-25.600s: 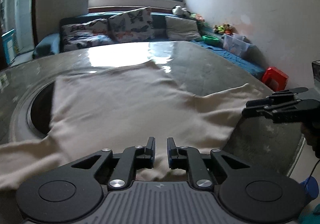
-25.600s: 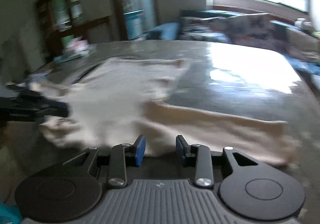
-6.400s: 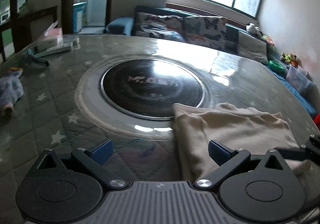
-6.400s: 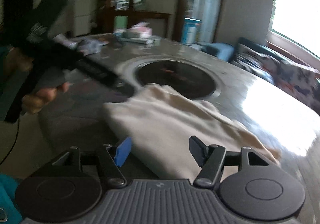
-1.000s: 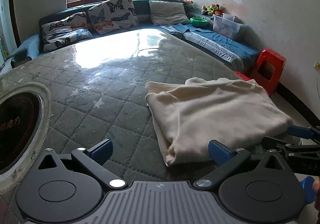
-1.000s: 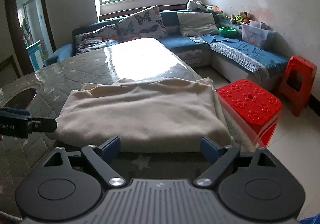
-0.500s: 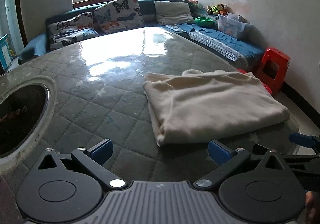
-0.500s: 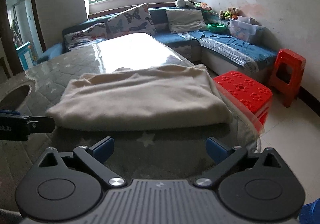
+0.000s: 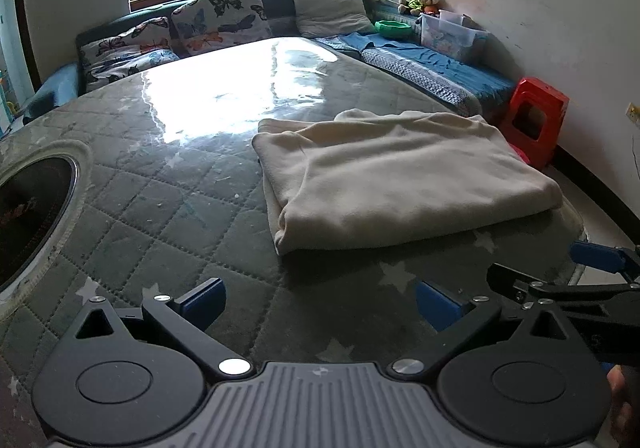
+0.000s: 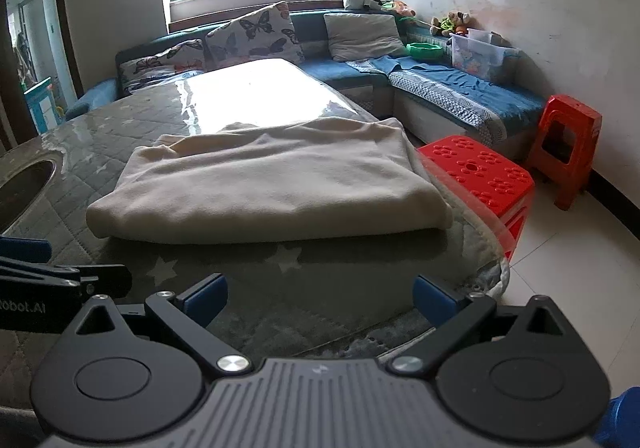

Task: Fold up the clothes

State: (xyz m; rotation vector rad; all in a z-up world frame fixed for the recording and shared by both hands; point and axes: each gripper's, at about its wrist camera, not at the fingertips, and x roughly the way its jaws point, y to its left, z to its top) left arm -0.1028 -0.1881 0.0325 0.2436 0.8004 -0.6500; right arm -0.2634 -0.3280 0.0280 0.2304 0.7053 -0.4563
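Observation:
A cream garment lies folded into a thick rectangle near the table's right edge, also in the right wrist view as the cream garment. My left gripper stands open over the quilted cover, well short of the garment, with nothing between its blue pads. My right gripper is open too, near the table's rim and short of the garment's front fold. Each gripper shows at the side of the other's view: the right gripper and the left gripper.
The round table has a grey quilted cover and a dark inset plate at the left. Red plastic stools stand beside the table's right edge. A blue sofa with cushions runs along the far wall and the right wall.
Both grippers have drawn back from the folded garment, which now lies farther ahead of them. The right gripper's jaws have widened a little.

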